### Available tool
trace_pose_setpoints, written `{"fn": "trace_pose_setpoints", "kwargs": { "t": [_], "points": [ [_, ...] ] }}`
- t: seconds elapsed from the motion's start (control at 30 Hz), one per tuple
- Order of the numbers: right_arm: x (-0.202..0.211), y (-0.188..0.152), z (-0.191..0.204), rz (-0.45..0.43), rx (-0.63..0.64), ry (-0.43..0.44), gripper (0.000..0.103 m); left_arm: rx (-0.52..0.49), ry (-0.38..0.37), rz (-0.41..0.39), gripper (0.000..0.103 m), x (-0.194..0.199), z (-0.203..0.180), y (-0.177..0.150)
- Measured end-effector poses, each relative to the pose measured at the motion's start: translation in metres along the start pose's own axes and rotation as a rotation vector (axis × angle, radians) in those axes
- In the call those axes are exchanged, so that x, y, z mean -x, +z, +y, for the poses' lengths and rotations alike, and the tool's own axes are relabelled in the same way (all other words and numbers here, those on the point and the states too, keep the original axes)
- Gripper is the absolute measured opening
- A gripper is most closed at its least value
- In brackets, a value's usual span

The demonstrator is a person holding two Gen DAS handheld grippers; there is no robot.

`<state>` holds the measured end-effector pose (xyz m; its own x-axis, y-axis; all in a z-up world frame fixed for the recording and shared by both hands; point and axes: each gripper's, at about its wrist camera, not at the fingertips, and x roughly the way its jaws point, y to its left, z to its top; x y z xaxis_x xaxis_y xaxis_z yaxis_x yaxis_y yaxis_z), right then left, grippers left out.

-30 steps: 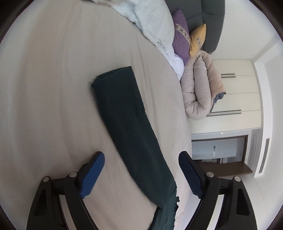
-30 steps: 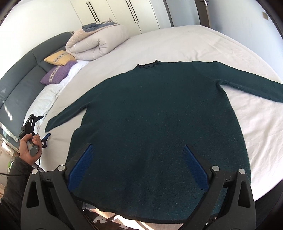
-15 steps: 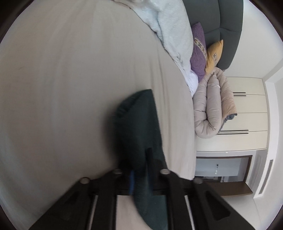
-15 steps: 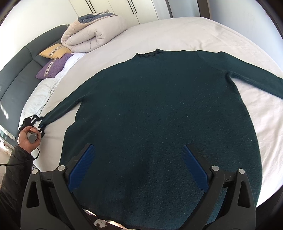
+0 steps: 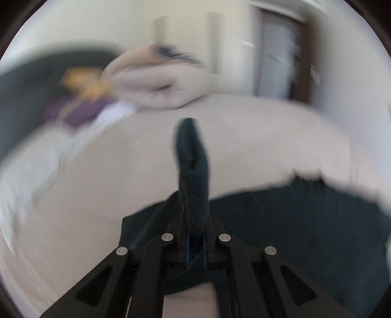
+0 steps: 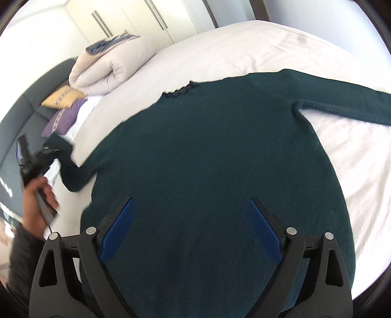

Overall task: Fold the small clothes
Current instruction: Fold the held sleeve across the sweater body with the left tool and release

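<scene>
A dark green sweater (image 6: 215, 156) lies spread flat on the white bed (image 6: 244, 46), its right sleeve (image 6: 342, 100) stretched out. My left gripper (image 5: 195, 244) is shut on the left sleeve cuff (image 5: 193, 159), which sticks up between its fingers above the sweater body (image 5: 293, 220). In the right wrist view the left gripper (image 6: 36, 156) shows at the left edge, lifting that sleeve (image 6: 75, 173) off the bed. My right gripper (image 6: 193, 232) is open and empty, hovering over the sweater's lower body.
A rolled beige duvet (image 6: 110, 66) lies at the head of the bed, with a yellow pillow (image 6: 63, 97) and a purple pillow (image 6: 63, 119) against the dark headboard (image 6: 27, 115). White wardrobe doors (image 6: 136, 22) stand behind. The left wrist view is motion-blurred.
My left gripper closed on the left sleeve cuff and has lifted and swung it toward the sweater body. My right gripper stayed open and shifted slightly over the sweater.
</scene>
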<state>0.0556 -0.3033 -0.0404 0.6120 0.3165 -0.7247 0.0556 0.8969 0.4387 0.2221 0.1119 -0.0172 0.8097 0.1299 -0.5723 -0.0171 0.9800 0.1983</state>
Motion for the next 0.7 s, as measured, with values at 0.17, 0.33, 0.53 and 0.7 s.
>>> {"fn": "trace_pose_setpoints", "kwargs": {
  "t": [0.17, 0.33, 0.53, 0.7],
  "points": [
    [-0.036, 0.048, -0.02, 0.077, -0.071, 0.136, 0.092, -0.359, 0.047, -0.016, 0.006, -0.002, -0.107, -0.054],
    [-0.103, 0.087, -0.022, 0.211, -0.17, 0.335, 0.092, -0.402, 0.086, 0.001, 0.006, -0.01, -0.113, -0.073],
    [-0.209, 0.105, 0.011, 0.411, -0.341, 0.57, 0.082, -0.367, 0.087, -0.032, 0.007, -0.003, -0.114, -0.08],
    [-0.261, 0.101, 0.056, 0.527, -0.357, 0.626, 0.073, -0.321, 0.091, -0.055, 0.007, -0.001, -0.107, -0.077]
  ]
}}
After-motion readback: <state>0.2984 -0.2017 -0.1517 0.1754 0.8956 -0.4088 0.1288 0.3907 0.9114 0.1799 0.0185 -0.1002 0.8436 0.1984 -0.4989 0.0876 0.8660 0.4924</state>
